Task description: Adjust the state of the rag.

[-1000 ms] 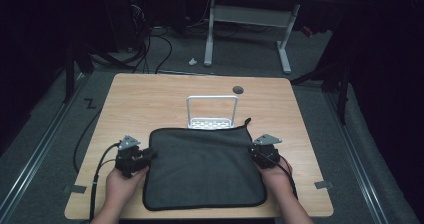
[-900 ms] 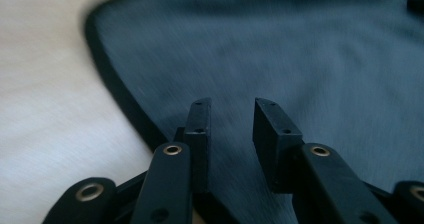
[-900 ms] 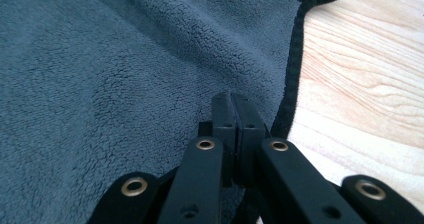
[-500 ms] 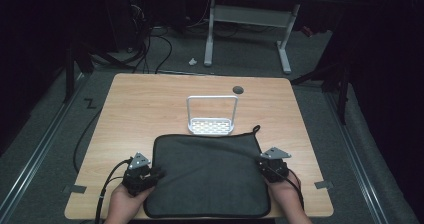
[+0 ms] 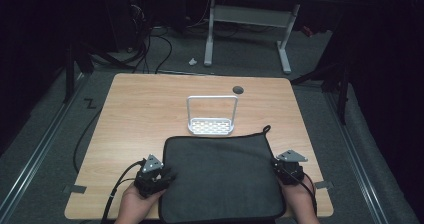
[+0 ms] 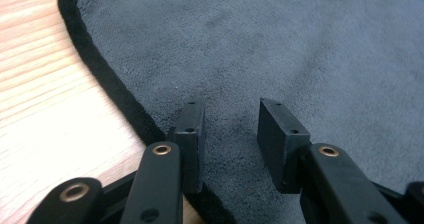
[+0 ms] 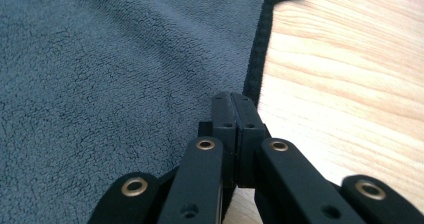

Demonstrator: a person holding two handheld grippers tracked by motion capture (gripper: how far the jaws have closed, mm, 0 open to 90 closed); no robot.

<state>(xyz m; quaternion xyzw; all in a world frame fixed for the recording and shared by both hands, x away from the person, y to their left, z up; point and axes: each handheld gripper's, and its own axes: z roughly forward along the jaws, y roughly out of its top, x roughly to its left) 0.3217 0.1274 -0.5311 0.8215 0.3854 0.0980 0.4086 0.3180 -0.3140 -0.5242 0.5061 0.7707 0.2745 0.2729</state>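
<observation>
Soft, limp grey cloth (image 5: 222, 176) at the table's (image 5: 150, 109) near edge, best pinched by its black hem: left gripper (image 6: 227, 129) just opening over it, right gripper (image 7: 234, 115) closed, pinching the cloth's edge.

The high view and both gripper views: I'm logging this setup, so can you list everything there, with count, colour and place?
Table: one, light wood, centre.
Cloth: one, dark grey, black-edged, near table edge.
Rack: one, white wire, beyond the cloth.
Hole: one, dark, far table side.
Left gripper: one, black, jaws apart over the cloth's left edge, just opened further.
Right gripper: one, black, jaws together at the cloth's right edge.
Hands: two, at bottom.
</observation>
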